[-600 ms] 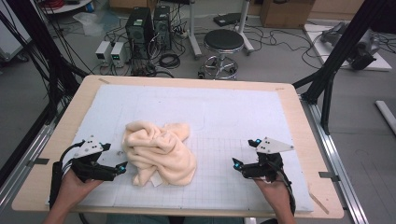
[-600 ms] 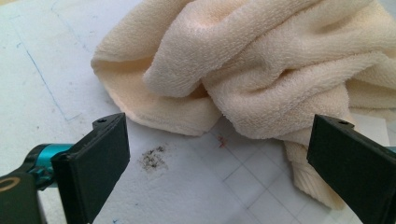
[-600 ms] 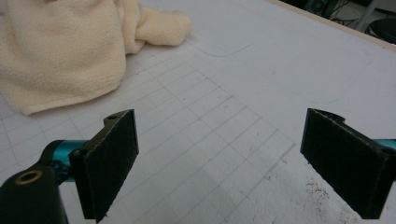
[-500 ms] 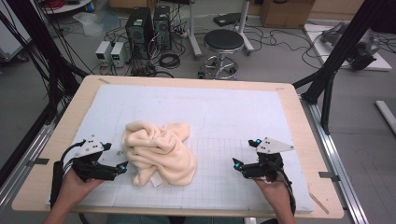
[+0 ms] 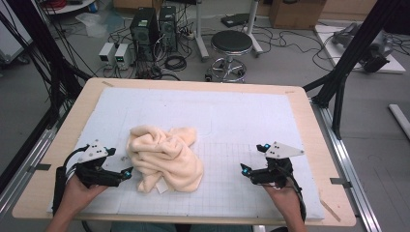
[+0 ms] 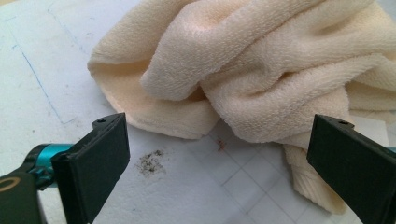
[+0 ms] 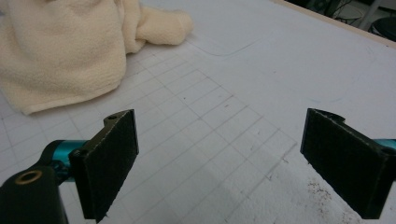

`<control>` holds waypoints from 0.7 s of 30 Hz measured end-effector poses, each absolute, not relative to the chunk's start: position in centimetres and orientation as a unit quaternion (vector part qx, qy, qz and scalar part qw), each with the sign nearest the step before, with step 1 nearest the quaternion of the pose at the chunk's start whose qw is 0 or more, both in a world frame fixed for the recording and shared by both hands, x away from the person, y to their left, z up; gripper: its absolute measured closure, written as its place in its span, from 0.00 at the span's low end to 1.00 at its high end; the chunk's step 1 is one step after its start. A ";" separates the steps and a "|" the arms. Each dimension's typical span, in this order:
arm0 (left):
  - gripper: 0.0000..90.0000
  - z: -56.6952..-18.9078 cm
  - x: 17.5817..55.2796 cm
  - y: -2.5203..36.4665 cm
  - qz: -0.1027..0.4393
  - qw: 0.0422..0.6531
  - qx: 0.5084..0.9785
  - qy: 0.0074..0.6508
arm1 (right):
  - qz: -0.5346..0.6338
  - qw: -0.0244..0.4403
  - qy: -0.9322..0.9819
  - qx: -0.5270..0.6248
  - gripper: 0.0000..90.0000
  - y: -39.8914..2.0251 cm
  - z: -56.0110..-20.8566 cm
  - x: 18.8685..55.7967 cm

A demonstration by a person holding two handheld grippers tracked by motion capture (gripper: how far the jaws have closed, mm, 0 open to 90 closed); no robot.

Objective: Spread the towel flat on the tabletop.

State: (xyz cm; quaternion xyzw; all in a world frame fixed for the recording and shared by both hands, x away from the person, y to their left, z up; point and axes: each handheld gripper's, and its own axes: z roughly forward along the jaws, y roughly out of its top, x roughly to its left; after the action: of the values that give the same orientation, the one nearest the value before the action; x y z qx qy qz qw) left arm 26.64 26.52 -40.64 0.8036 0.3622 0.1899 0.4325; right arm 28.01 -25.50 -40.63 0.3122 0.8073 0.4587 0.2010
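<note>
A crumpled cream towel (image 5: pixel 164 158) is lying in a loose heap on the white gridded mat (image 5: pixel 251 121) that is covering the wooden worktop (image 5: pixel 319 121), left of the middle and toward the near side. Its folds are bunching up on one another, and a flatter edge is trailing out toward the near edge of the mat.

The left claw (image 5: pixel 126 172) is sitting low over the mat at the near left, just beside the towel's left edge and pointing at it. In the left gripper view its two black jaws are standing wide apart with nothing between them; the towel (image 6: pixel 261 70) is lying just beyond the tips, and a small smudge of dark crumbs (image 6: pixel 150 162) is showing on the mat between the jaws.

The right claw (image 5: pixel 244 169) is resting at the near right, well apart from the towel, with bare grid between them. In the right gripper view its jaws are likewise gaping open on nothing, the towel (image 7: pixel 60 51) is showing farther off at the upper left, and a few dark specks (image 7: pixel 320 189) are dotting the mat near one jaw.

Beyond the far edge of the worktop, a round stool (image 5: pixel 232 43) is standing on the floor among cables and computer cases (image 5: pixel 154 24).
</note>
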 end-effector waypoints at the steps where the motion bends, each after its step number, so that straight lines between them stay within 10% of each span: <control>1: 0.07 -40.6 26.6 26.5 0.190 0.434 0.802 0.363 | 0.459 0.200 0.807 0.315 0.12 -25.4 -40.6 28.0; 21: 0.07 -40.5 26.0 26.9 0.198 0.438 0.796 0.368 | 0.473 0.180 0.823 0.257 0.12 -20.0 -37.5 30.9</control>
State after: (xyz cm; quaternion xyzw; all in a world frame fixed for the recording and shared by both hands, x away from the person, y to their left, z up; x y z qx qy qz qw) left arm 26.04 26.93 -40.47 0.7956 0.3681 0.1982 0.4384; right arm 30.87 -19.97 -37.51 0.2573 0.8233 0.4728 0.1802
